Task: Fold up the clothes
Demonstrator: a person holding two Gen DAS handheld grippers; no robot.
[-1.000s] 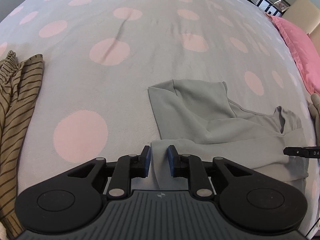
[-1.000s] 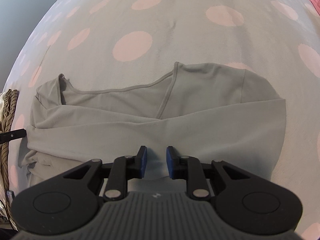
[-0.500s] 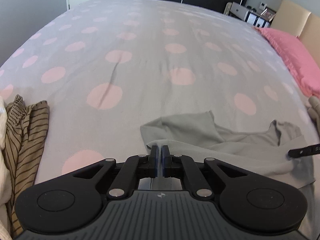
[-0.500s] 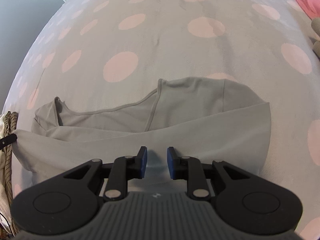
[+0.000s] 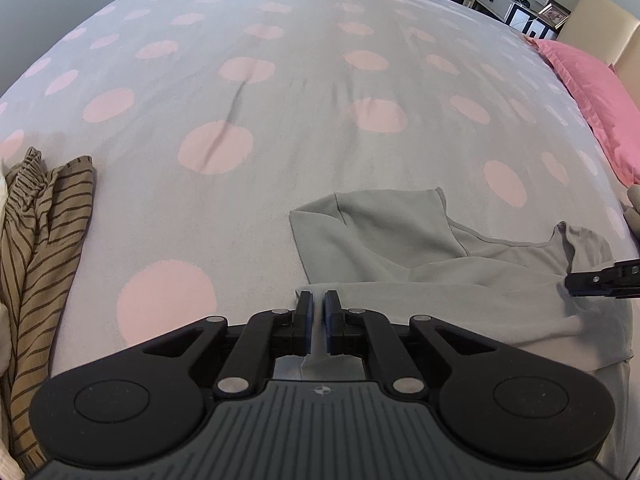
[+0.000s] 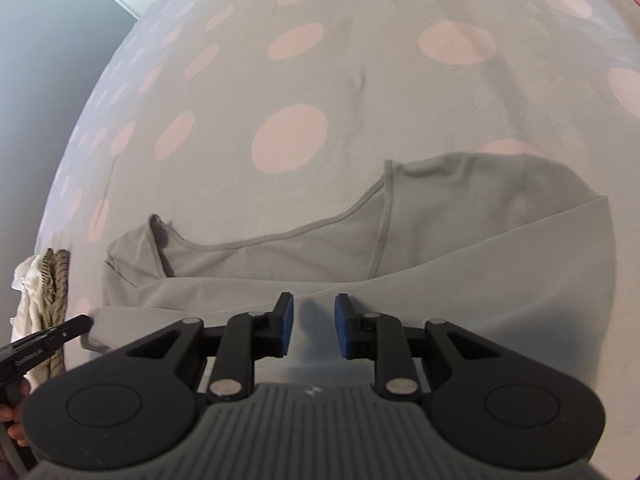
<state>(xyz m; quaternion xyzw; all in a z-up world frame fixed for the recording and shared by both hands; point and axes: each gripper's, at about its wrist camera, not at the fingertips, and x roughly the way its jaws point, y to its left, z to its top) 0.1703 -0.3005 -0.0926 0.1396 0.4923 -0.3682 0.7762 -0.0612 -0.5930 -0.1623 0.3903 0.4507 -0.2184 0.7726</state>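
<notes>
A grey top [image 5: 400,236] lies on the polka-dot bedspread, its lower part folded up over the neckline [image 6: 280,236]. In the left wrist view my left gripper [image 5: 318,308] is at the fold's left corner, its blue pads nearly together with a strip of grey cloth between them. The right wrist view shows that same gripper [image 6: 82,325] touching the corner of the top [image 6: 440,292]. Over the middle of the folded layer my right gripper [image 6: 314,314] stands open with nothing between its fingers. It also pokes into the left wrist view as the right gripper [image 5: 572,280].
A brown striped garment [image 5: 44,240] and some white cloth lie in a pile at the left bed edge. A pink pillow [image 5: 596,96] sits at the far right by the headboard. Bedspread [image 5: 280,80] stretches bare beyond the top. A hand [image 6: 12,420] shows at the lower left.
My left gripper went from open to shut on the fold's corner, tilted up, then came back down with the cloth. The right gripper stayed open and shifted a little over the top.
</notes>
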